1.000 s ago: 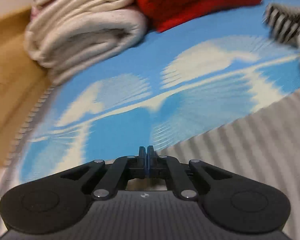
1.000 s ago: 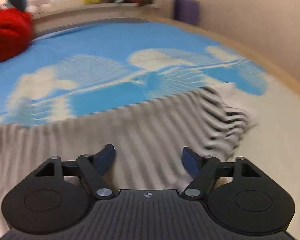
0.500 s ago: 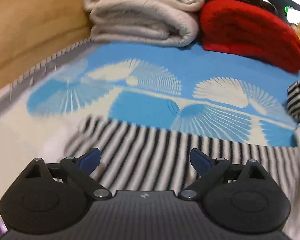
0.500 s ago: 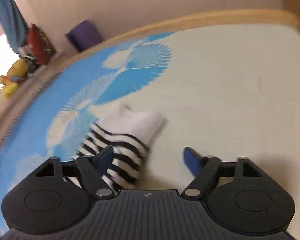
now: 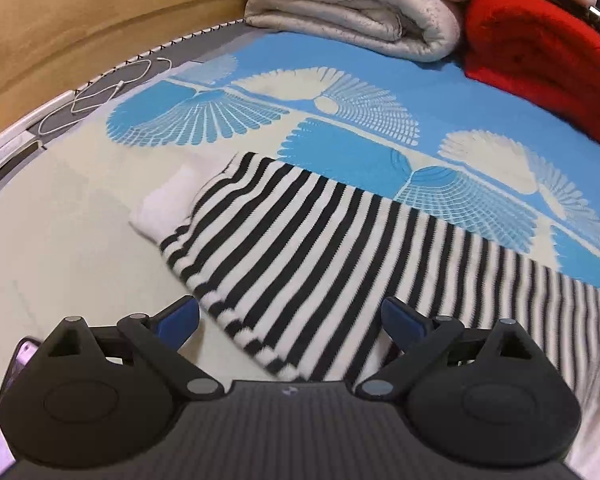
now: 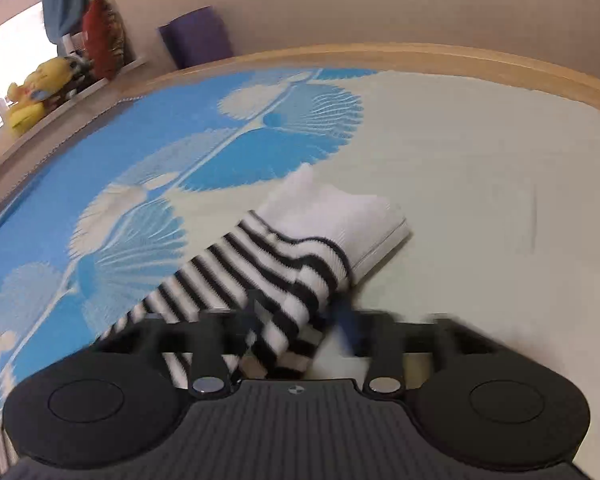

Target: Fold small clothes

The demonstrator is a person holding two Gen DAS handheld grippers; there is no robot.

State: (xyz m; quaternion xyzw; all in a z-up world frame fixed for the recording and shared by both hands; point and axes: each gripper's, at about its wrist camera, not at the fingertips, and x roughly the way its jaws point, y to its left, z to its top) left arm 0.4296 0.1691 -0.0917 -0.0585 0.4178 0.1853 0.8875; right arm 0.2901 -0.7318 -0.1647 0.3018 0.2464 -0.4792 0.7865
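Observation:
A black-and-white striped garment [image 5: 308,248] with a white cuff [image 5: 168,204] lies flat on the blue-and-cream bed cover. My left gripper [image 5: 290,316] is open and empty, its blue-padded fingers [image 5: 180,316] straddling the garment's near edge. In the right wrist view a striped sleeve [image 6: 276,276] with a white cuff [image 6: 340,216] runs into my right gripper [image 6: 296,328]. The right fingers are blurred and drawn close around the sleeve; I cannot tell whether they are fully shut on it.
Folded cream blankets [image 5: 360,4] and a red blanket [image 5: 540,48] are stacked at the far side. A white cable [image 5: 100,96] lies by the wooden bed frame [image 5: 80,24]. In the right wrist view a wooden rim [image 6: 420,56], purple cushion [image 6: 196,36] and yellow toy [image 6: 32,92] stand beyond.
My left gripper has opened and come down over the striped garment's left edge. My right gripper has swung to the sleeve and its fingers are closing in around it.

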